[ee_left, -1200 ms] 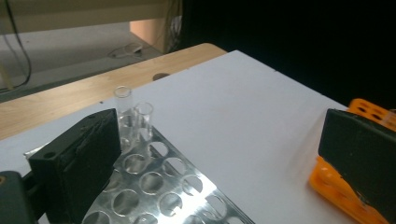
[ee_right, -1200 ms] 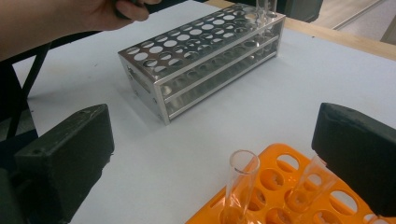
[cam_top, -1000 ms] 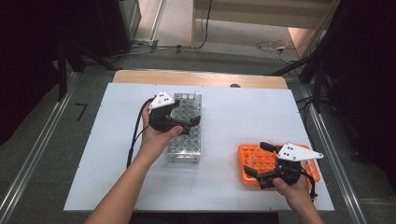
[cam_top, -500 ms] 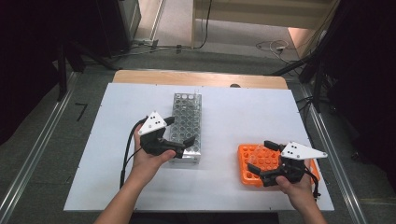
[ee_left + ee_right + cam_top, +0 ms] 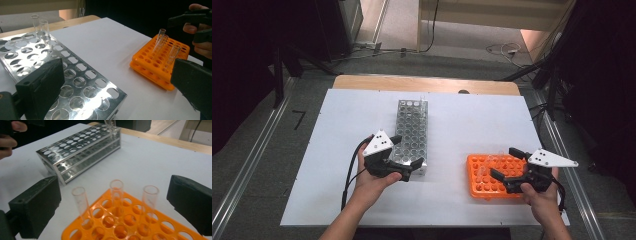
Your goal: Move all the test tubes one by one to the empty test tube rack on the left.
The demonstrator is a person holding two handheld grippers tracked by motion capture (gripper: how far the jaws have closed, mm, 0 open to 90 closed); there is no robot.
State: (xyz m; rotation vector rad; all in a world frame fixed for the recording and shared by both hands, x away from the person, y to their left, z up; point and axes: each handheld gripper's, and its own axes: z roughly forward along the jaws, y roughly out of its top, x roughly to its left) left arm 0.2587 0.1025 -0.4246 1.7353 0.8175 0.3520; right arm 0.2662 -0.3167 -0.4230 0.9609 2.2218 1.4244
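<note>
A silver metal tube rack [image 5: 411, 125] lies lengthwise at the middle of the white table, with two glass tubes [image 5: 40, 25] standing at its far end. An orange tube rack [image 5: 484, 186] sits at the front right and holds three upright glass tubes [image 5: 116, 192]. My left gripper [image 5: 408, 151] hovers at the near end of the metal rack [image 5: 62, 72], open, with nothing between its jaws. My right gripper [image 5: 504, 162] is open over the orange rack [image 5: 120, 225], its jaws on either side of the three tubes without touching them.
The white tabletop [image 5: 472, 120] has a wooden strip [image 5: 422, 82] along its far edge. Metal rails [image 5: 252, 165] run along both sides on the floor. The other hand [image 5: 7, 137] shows at the upper left of the right gripper view.
My left gripper has drawn back from over the middle of the metal rack to its near end. The right gripper has stayed over the orange rack.
</note>
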